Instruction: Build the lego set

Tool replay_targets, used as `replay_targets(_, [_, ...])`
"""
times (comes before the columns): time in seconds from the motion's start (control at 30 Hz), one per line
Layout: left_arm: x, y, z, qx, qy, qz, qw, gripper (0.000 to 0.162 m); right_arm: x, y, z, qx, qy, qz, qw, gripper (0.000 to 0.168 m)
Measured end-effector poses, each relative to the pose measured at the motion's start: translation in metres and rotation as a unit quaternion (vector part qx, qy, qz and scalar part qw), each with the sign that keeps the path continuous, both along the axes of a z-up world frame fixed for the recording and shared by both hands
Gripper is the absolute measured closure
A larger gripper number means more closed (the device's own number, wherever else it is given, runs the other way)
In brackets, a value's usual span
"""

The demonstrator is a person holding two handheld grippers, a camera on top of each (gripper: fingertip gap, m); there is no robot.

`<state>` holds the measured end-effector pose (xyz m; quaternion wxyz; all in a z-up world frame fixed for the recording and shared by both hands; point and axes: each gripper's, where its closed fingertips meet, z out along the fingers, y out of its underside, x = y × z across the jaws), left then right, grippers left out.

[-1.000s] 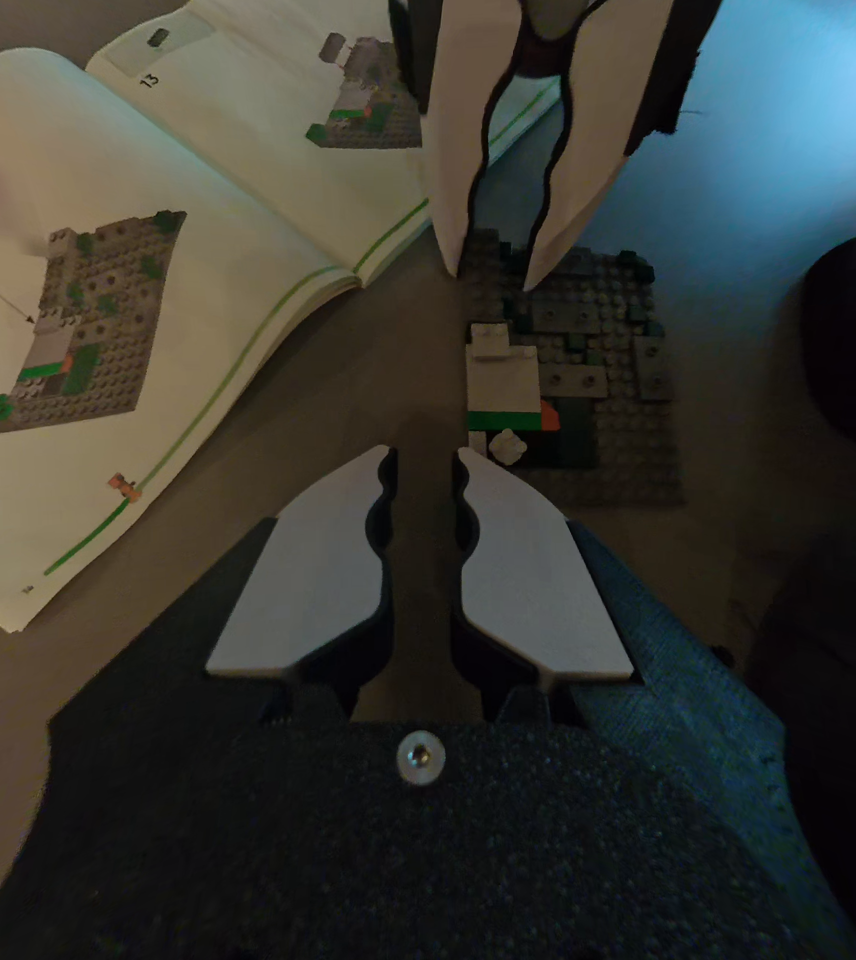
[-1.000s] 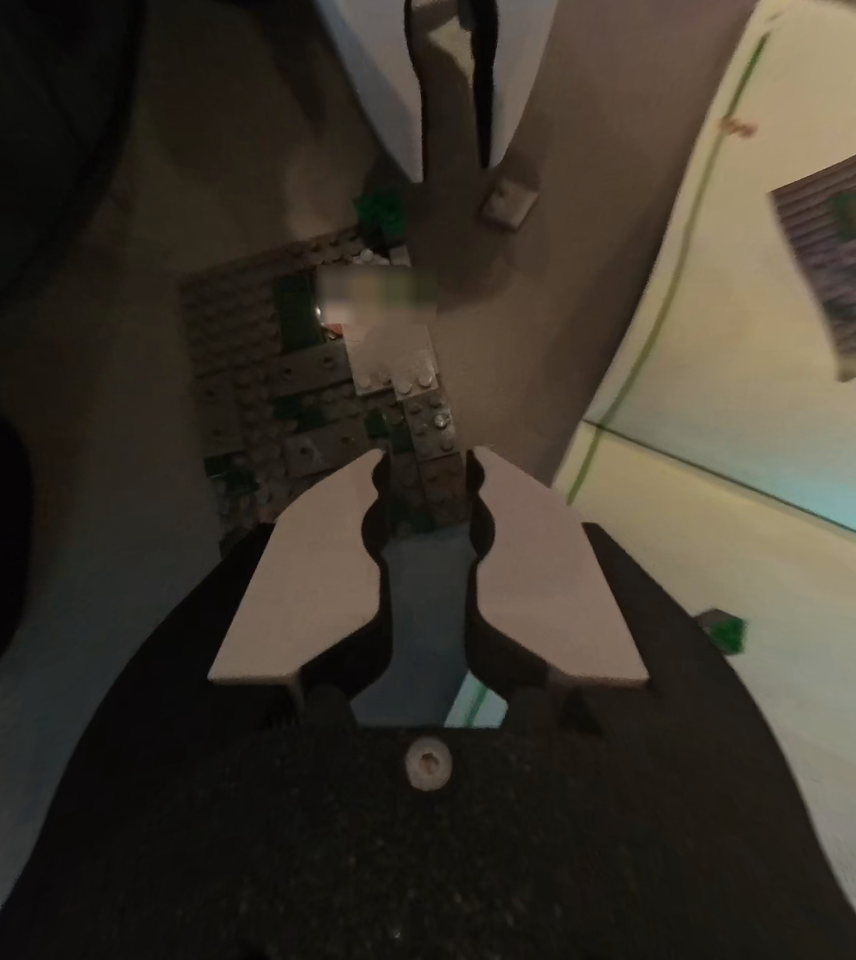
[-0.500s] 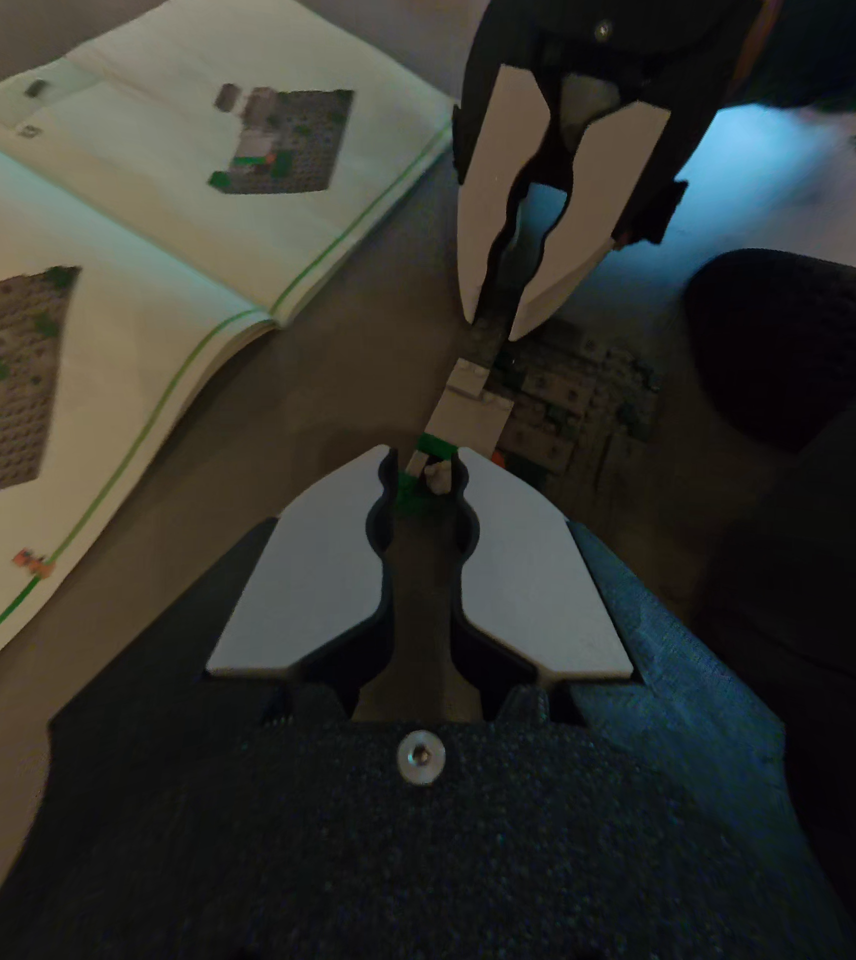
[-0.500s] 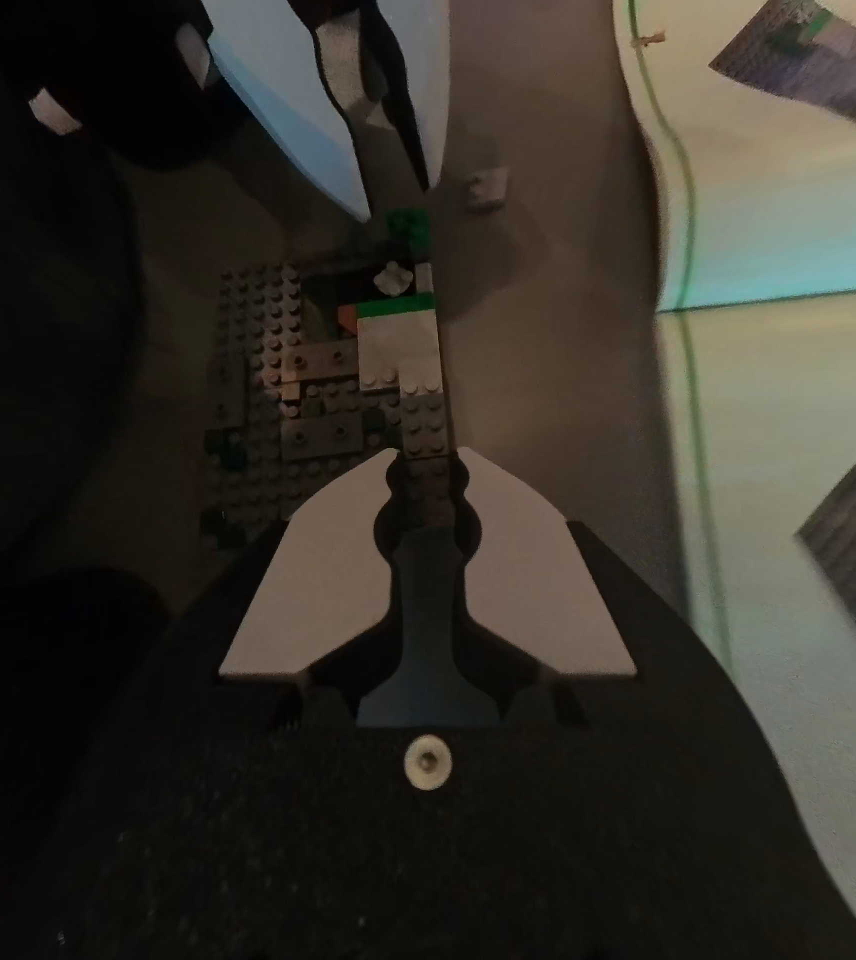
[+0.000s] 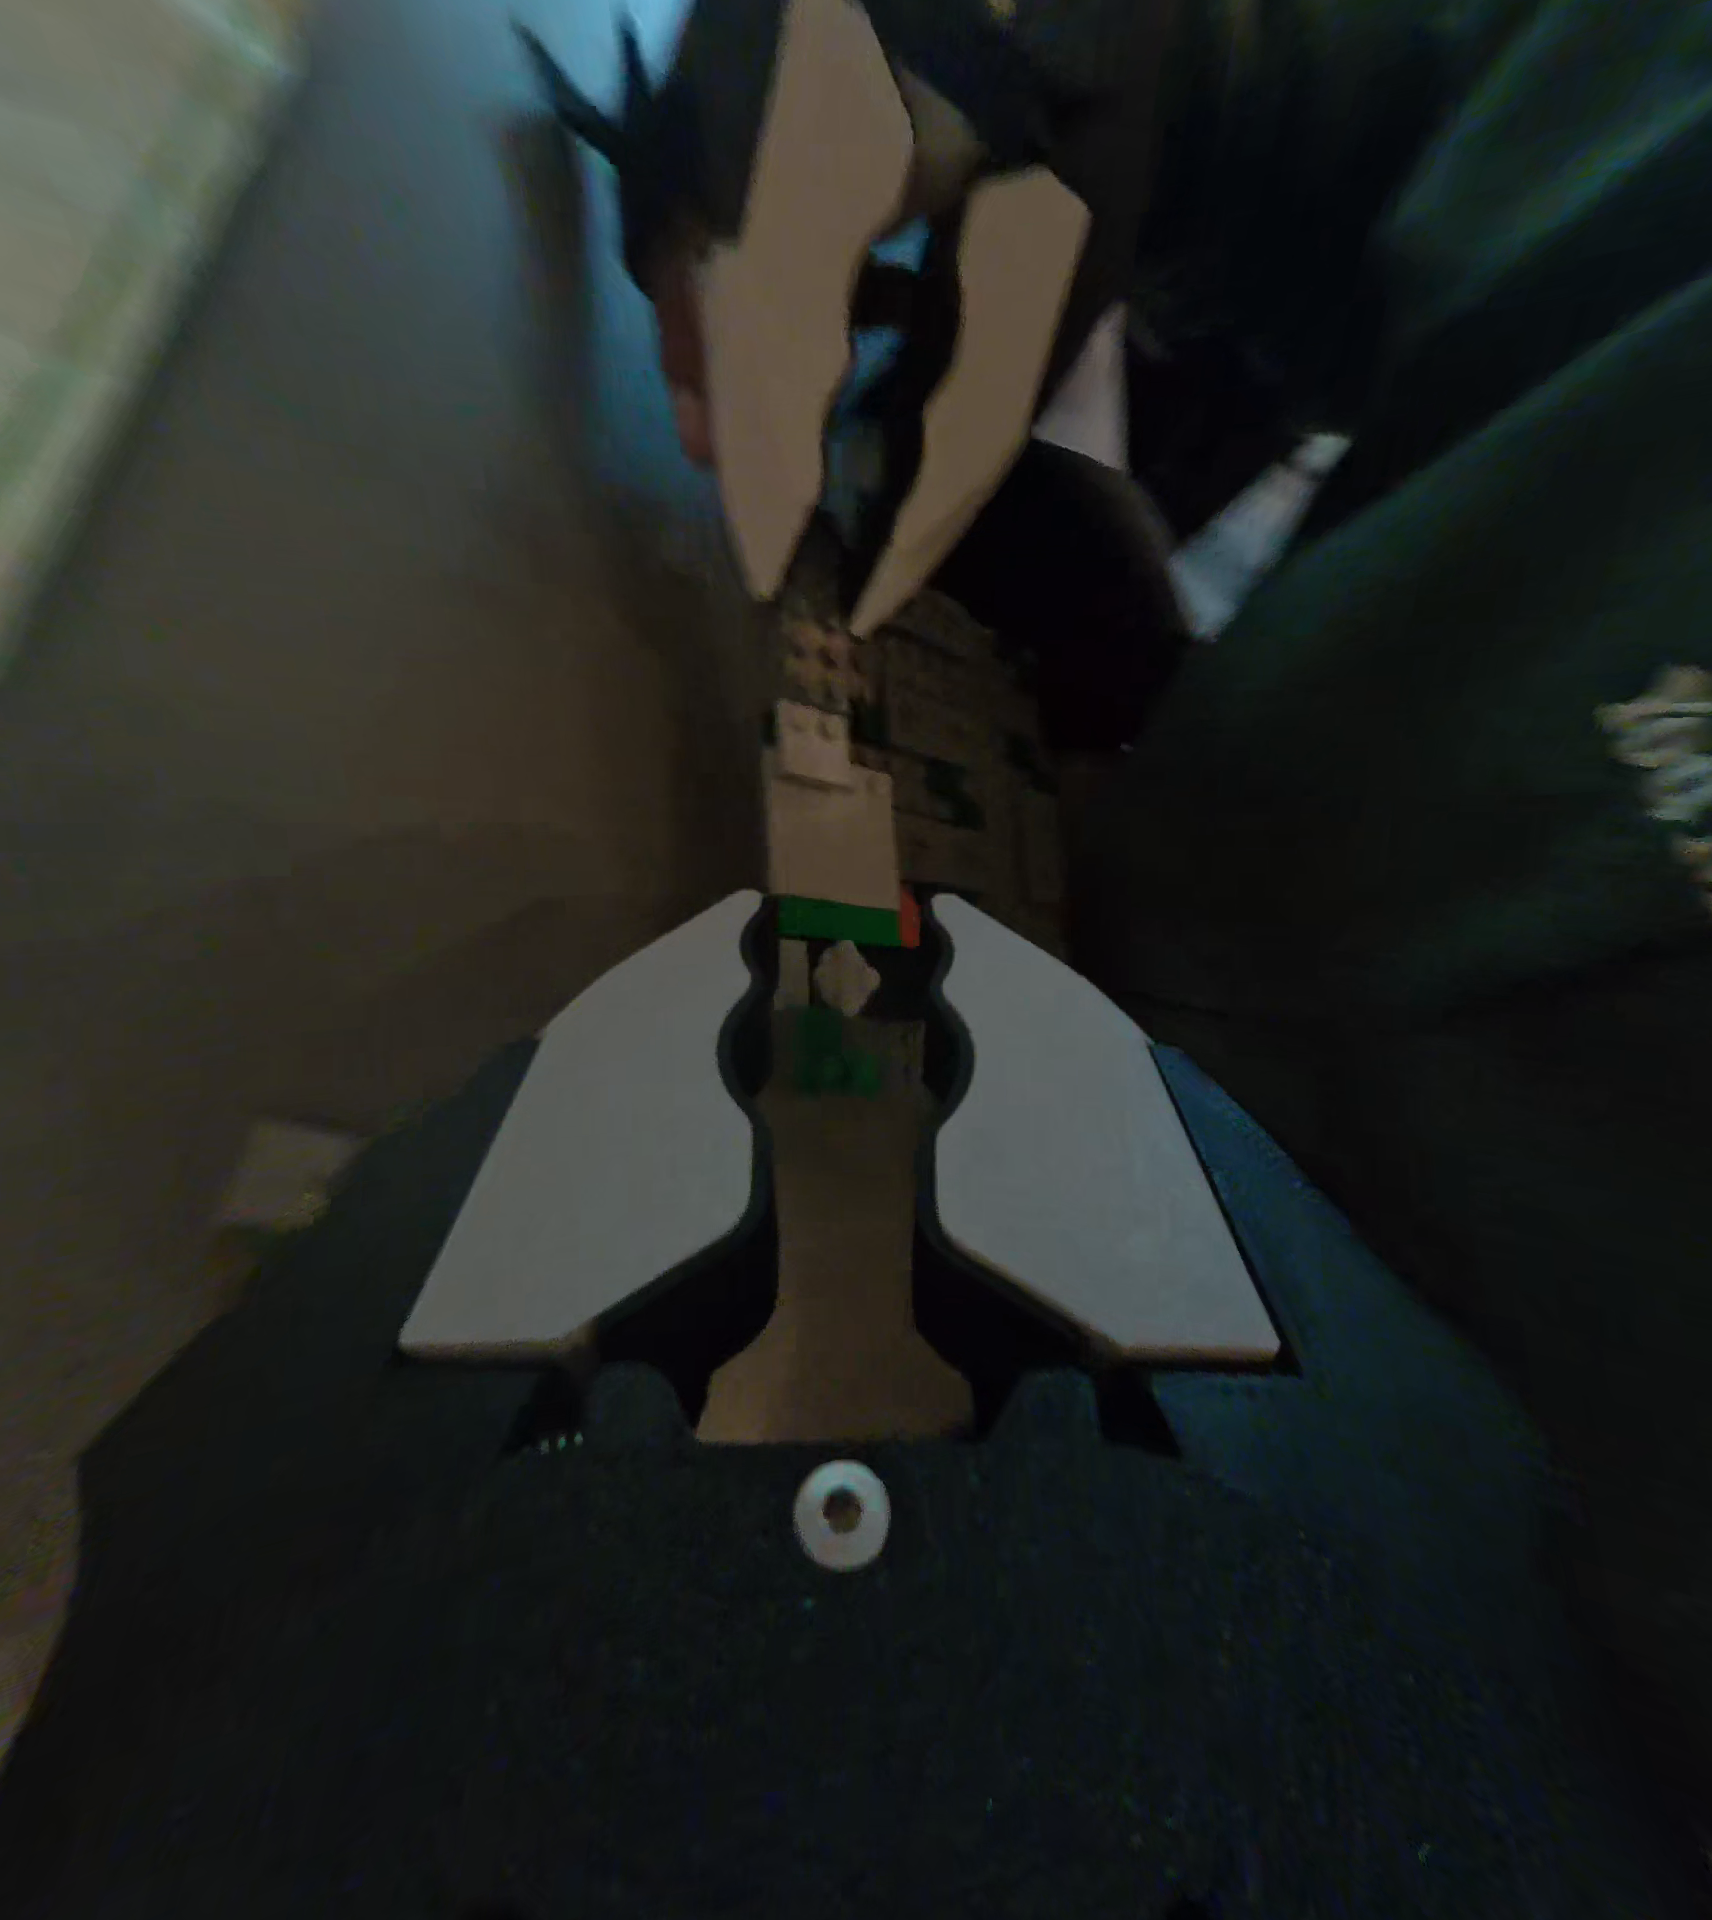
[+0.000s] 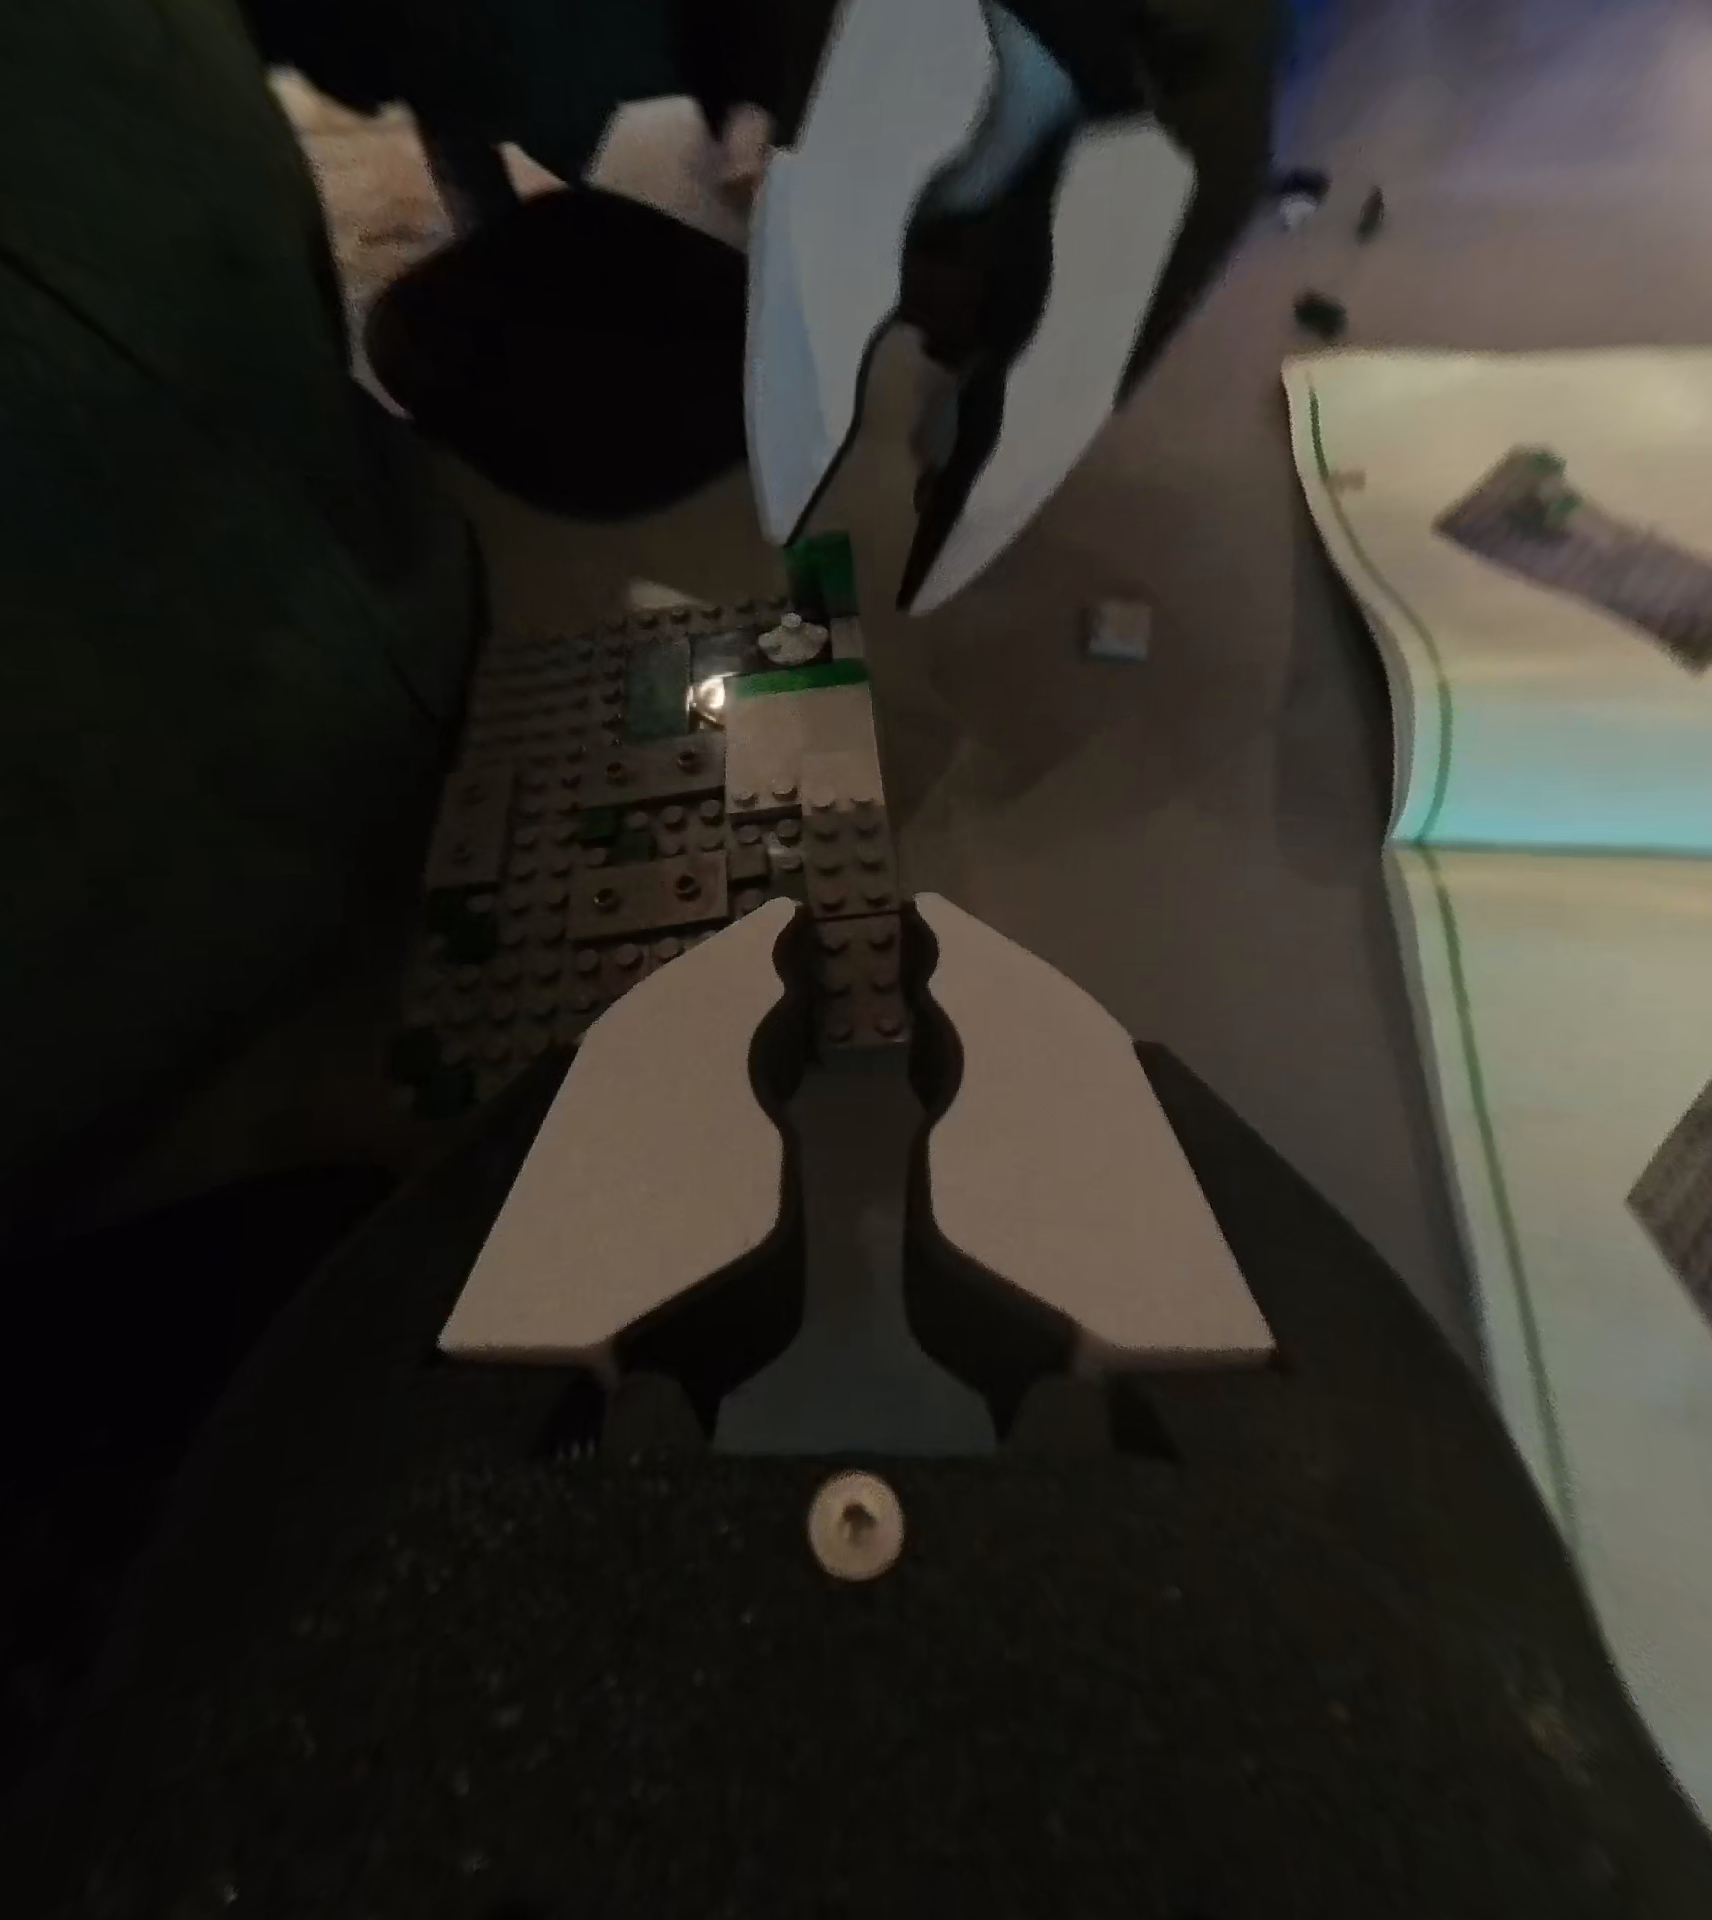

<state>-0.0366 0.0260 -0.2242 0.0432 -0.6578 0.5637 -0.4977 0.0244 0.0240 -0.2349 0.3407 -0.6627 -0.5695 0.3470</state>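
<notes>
The lego build (image 5: 966, 748) is a dark grey baseplate with grey tiles, a white block, a green strip and a small white flower piece (image 5: 844, 979). My left gripper (image 5: 847, 899) is open, and its fingers flank the build's near end with the green corner piece (image 5: 831, 1060) between them. My right gripper (image 6: 854, 902) is shut on the raised grey brick strip (image 6: 857, 977) at the opposite end of the build (image 6: 561, 831). Each gripper shows in the other's view, the right one (image 5: 810, 608) and the left one (image 6: 847, 571), tips pointing at the build.
The open instruction booklet (image 6: 1558, 727) lies beside the build and shows blurred in the left wrist view (image 5: 52, 312). A loose grey tile (image 6: 1117, 634) lies on the brown table between them. A dark round object (image 6: 561, 353) and a person's dark clothing (image 5: 1454, 727) border the build's other side. Left tips to right tips: about 7 cm.
My right gripper narrowed onto the grey strip, and the build has shifted with it relative to the booklet and the loose tile. My left gripper moved forward until the build's end lies between its fingers.
</notes>
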Motion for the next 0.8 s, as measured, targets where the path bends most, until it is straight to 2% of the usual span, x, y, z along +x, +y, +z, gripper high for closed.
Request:
replay_targets(0.03, [0.001, -0.003, 0.002, -0.022, 0.003, -0.014, 1.0, 0.136, 0.0, -0.001, 0.004, 0.007, 0.004, 0.008, 1.0, 0.152])
replay_targets(0.27, [0.018, -0.024, 0.017, -0.135, 0.005, -0.065, 0.989, 0.132, -0.005, -0.018, 0.029, 0.051, 0.022, 0.075, 0.996, 0.153])
replay_targets(0.5, [0.036, -0.044, 0.027, -0.236, 0.003, -0.083, 0.968, 0.133, -0.006, -0.026, 0.038, 0.049, 0.015, 0.1, 0.994, 0.153])
replay_targets(0.8, [0.041, -0.042, 0.02, -0.241, 0.008, -0.068, 0.968, 0.145, -0.007, -0.024, 0.037, 0.053, 0.007, 0.11, 0.992, 0.153])
